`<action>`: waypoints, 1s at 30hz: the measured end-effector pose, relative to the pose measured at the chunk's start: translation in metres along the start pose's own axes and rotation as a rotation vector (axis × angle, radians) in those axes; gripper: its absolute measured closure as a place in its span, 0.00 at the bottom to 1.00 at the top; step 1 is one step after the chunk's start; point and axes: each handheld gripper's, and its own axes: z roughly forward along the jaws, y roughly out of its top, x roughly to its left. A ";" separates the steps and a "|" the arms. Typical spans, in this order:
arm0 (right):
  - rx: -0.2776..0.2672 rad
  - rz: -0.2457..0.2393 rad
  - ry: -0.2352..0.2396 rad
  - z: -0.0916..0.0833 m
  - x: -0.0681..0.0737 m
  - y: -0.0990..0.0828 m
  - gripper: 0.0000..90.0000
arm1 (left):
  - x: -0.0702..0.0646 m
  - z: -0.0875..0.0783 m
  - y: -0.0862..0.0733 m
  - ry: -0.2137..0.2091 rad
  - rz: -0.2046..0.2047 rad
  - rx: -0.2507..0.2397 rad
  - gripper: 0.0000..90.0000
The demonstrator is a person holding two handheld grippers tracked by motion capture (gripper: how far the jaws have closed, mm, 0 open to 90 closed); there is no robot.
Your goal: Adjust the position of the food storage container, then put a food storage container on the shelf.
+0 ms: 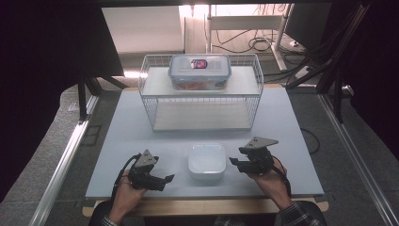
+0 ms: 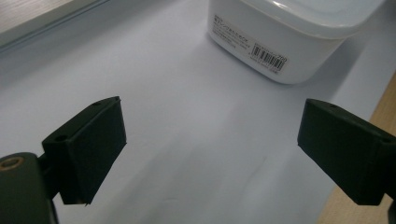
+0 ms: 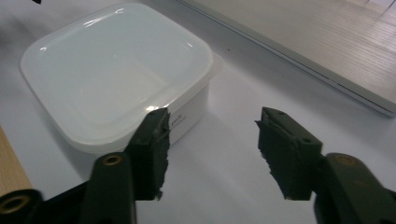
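A white square container (image 1: 206,162) with a lid sits on the pale table board (image 1: 141,136) near the front, between my two grippers. My left gripper (image 1: 168,178) lies to its left, pointing toward it. In the left gripper view the left gripper (image 2: 210,140) stands wide open over bare board, with the container (image 2: 280,37) ahead and a barcode label on its side. My right gripper (image 1: 234,162) is just right of the container. Seen from its own camera, the right gripper (image 3: 212,140) is open with nothing between its jaws, one jaw close beside a corner of the container (image 3: 116,70).
A white wire rack (image 1: 202,94) stands at the back middle of the board. On its upper shelf rests a clear box with a blue-rimmed lid (image 1: 200,70). A wooden strip (image 1: 202,205) runs along the front edge. Metal rails flank the table.
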 end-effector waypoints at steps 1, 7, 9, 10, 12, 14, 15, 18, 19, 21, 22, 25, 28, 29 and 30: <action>-0.007 -0.001 0.000 -0.001 -0.001 -0.001 0.40 | 0.000 0.001 0.000 0.005 0.003 0.001 0.08; -0.029 -0.008 0.018 -0.002 -0.006 -0.007 0.21 | 0.000 0.002 -0.002 0.026 0.021 0.011 0.07; -0.030 0.002 0.028 0.000 -0.009 -0.009 0.17 | 0.000 0.003 -0.002 0.029 0.024 0.011 0.07; -0.032 0.006 0.038 0.000 -0.010 -0.010 0.15 | 0.000 0.003 -0.002 0.030 0.028 0.013 0.07; -0.037 0.021 0.046 0.001 -0.012 -0.012 0.12 | 0.000 0.003 -0.002 0.030 0.025 0.016 0.07; -0.035 0.024 0.051 0.002 -0.013 -0.013 0.11 | 0.000 0.004 -0.003 0.033 0.025 0.019 0.06; -0.027 0.019 0.052 0.002 -0.014 -0.013 0.09 | 0.000 0.004 -0.003 0.034 0.026 0.020 0.06; -0.020 0.013 0.059 0.003 -0.014 -0.014 0.07 | 0.000 0.004 -0.002 0.033 0.021 0.022 0.06; -0.022 0.012 0.060 0.002 -0.014 -0.014 0.06 | 0.000 0.004 -0.001 0.029 0.012 0.020 0.06; -0.029 0.003 0.057 0.001 -0.014 -0.013 0.04 | 0.000 0.004 0.000 0.012 -0.004 0.020 0.06; -0.037 0.004 0.056 0.001 -0.014 -0.012 0.04 | 0.000 0.003 0.001 0.004 -0.009 0.019 0.06; -0.044 0.010 0.067 0.001 -0.014 -0.011 0.01 | 0.000 0.002 0.005 -0.018 -0.024 0.008 0.07; -0.027 -0.004 0.068 0.001 -0.012 -0.009 0.00 | 0.000 0.003 0.009 -0.048 -0.035 0.001 0.06; -0.024 -0.007 0.075 0.001 -0.011 -0.009 0.00 | 0.000 0.003 0.010 -0.053 -0.035 0.003 0.05; -0.022 -0.004 0.081 0.001 -0.010 -0.008 0.00 | -0.001 0.004 0.012 -0.060 -0.034 0.007 0.05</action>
